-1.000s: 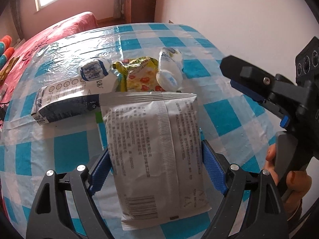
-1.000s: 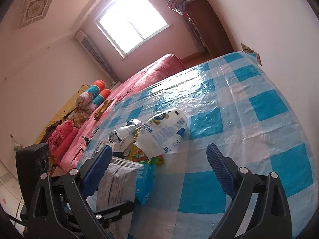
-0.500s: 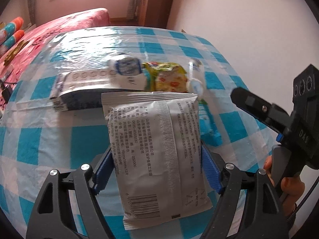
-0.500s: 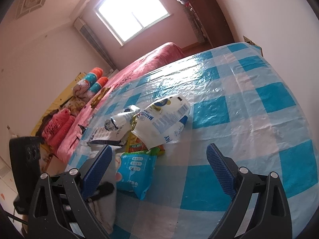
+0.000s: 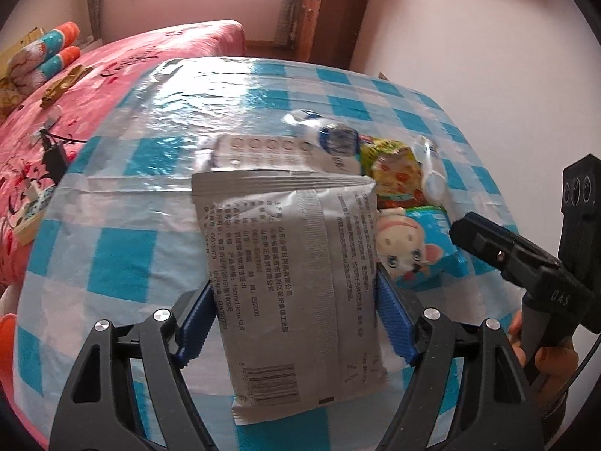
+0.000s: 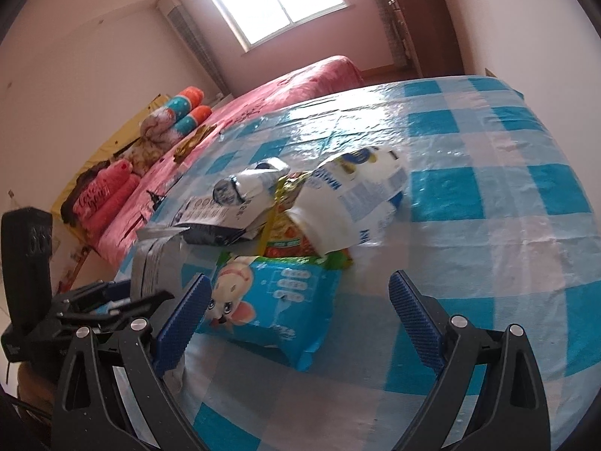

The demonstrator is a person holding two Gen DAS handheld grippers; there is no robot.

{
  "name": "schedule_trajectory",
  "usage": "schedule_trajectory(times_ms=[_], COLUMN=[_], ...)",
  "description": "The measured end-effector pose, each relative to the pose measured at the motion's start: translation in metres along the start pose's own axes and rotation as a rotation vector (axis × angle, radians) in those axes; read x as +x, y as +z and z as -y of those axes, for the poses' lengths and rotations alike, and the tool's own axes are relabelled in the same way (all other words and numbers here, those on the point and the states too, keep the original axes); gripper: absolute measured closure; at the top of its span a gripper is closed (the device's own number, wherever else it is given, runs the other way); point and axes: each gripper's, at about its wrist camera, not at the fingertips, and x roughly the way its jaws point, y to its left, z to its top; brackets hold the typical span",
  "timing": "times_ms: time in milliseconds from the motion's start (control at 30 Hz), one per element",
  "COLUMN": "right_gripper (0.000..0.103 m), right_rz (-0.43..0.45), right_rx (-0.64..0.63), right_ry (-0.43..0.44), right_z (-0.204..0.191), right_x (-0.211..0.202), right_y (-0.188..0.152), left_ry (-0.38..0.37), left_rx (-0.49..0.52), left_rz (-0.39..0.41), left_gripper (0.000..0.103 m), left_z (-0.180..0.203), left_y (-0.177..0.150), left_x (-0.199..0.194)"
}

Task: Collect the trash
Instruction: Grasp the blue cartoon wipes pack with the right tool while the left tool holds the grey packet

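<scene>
A: State of the left gripper [image 5: 295, 323]?

B: Both blue pads press the sides of a silver packet [image 5: 296, 285] — the packet stands up through the centre of the left wrist view, barcode end at the bottom.

A: And the right gripper [image 6: 298, 319]?

B: Jaws apart, nothing between the pads. In the right wrist view it sits at the lower centre, just in front of a blue wipes pack [image 6: 274, 304] with a cartoon figure, which lies flat on the checked tablecloth [image 6: 488, 195].

A: Location of the remaining trash?

B: A cluster above the blue pack, mid-frame: a yellow-green snack bag [image 6: 289, 221], a white wrapper with blue print [image 6: 349, 203] draped over it, a crumpled white-and-blue wrapper [image 6: 248, 188] to the left, and a flat dark-and-white pouch [image 6: 210, 221] under that one.

A: Anything else in frame?

B: A pink bed [image 6: 285, 86] in the upper left area, and a hand [image 5: 544, 357] on the right gripper's handle at the lower right of the left wrist view.
</scene>
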Motion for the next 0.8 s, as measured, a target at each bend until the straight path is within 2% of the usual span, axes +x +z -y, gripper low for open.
schedule_trajectory(times_ms=[267,500,600,800], right_gripper=[0.009,0.007,0.007,0.007], right_rz=[-0.074,-0.164,-0.230,-0.309], right_rx=[-0.035,-0.043,-0.032,-0.199], right_ry=[-0.005,0.153,0.267,0.401], right_z=[-0.014,-0.033,-0.043,-0.081], right_x=[0.018,0.023,0.025,0.017], right_y=[-0.001,-0.009,-0.012,-0.022], left_ry=[0.023,0.059,0.079,0.102], left_rx=[-0.030,-0.057,-0.080,-0.119], left_rz=[0.009,0.019,0.021,0.030], left_gripper=[0.026,0.026,0.026,0.026], left_z=[-0.021,-0.041,-0.054,-0.076], left_y=[0.000,0.001,0.001,0.000], left_x=[-0.002,-0.007,-0.009,-0.014])
